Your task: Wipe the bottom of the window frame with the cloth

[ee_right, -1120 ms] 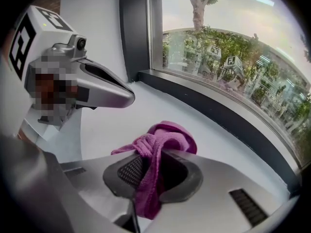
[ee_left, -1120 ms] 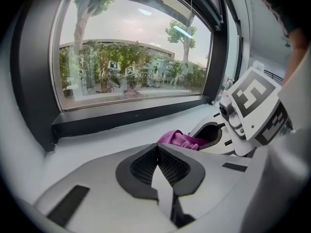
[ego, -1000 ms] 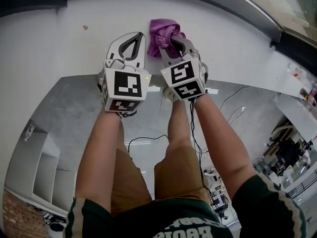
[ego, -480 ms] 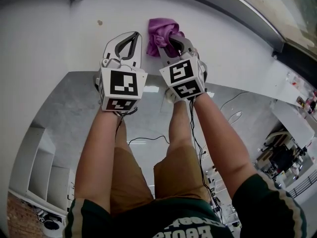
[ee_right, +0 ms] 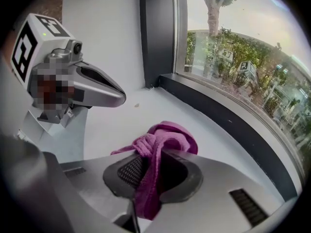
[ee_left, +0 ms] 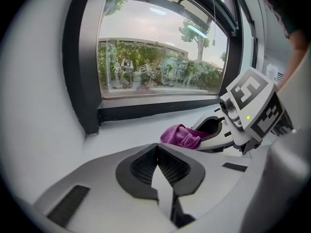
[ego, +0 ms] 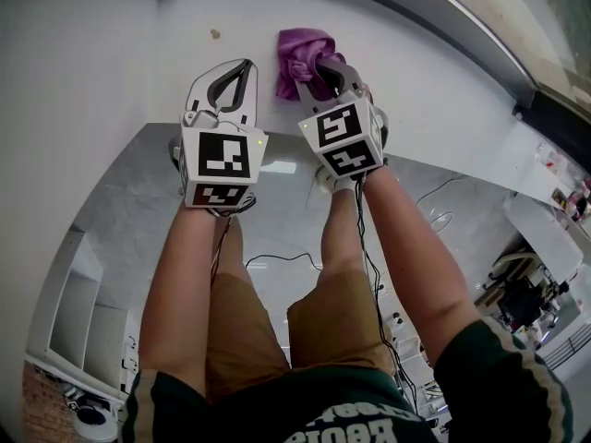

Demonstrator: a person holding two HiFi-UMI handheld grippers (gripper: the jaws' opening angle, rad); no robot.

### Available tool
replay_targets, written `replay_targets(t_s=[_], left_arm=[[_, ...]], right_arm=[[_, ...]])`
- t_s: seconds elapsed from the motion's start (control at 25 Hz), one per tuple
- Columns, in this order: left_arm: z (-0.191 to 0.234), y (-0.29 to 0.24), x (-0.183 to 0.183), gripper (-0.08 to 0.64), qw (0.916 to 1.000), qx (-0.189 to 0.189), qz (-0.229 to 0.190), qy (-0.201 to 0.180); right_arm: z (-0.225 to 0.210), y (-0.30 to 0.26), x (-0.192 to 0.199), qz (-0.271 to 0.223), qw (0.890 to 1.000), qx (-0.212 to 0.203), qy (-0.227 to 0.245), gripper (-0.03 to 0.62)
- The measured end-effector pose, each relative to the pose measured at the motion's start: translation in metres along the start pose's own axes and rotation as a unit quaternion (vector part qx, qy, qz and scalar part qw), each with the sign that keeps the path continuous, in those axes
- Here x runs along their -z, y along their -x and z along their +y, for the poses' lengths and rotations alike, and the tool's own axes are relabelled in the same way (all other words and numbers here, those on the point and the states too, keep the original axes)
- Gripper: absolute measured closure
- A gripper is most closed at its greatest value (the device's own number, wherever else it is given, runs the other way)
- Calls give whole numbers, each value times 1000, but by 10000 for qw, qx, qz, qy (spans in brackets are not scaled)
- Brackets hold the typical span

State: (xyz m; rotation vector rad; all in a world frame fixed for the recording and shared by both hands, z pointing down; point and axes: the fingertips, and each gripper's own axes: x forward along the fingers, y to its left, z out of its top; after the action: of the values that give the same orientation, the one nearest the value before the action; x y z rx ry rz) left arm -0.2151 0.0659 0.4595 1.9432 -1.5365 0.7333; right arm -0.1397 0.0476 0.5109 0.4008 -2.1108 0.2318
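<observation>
A purple cloth [ego: 301, 55] lies bunched on the white sill [ego: 434, 90] below the dark window frame [ee_right: 228, 120]. My right gripper [ego: 323, 72] is shut on the cloth [ee_right: 155, 149], which hangs down between its jaws and rests on the sill. My left gripper [ego: 238, 72] is beside it on the left, shut and holding nothing, its tips above the sill. In the left gripper view the cloth [ee_left: 182, 136] and the right gripper [ee_left: 218, 130] lie to the right, with the dark frame bottom [ee_left: 160, 109] behind them.
A small brown speck [ego: 215, 34] sits on the sill left of the cloth. The frame's dark upright [ee_right: 155, 33] meets the sill at the corner. Below the sill are the person's legs, a grey floor and cables [ego: 277, 258].
Both grippers and the cloth have slid a little to the right along the sill. The speck now lies farther right in view.
</observation>
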Motion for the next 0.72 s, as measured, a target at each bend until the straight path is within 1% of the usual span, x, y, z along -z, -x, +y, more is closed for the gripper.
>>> replay_targets(t_s=[0.36,0.72], left_arm=[[28,21,11,552,9995,-235,-11,213],[53,45,31,552,9979,-436,116,458]], right_arm=[[29,-19,-35,-163,9995,-191,195,514],[59,-43,-73,-392,9980,-403,291,514]])
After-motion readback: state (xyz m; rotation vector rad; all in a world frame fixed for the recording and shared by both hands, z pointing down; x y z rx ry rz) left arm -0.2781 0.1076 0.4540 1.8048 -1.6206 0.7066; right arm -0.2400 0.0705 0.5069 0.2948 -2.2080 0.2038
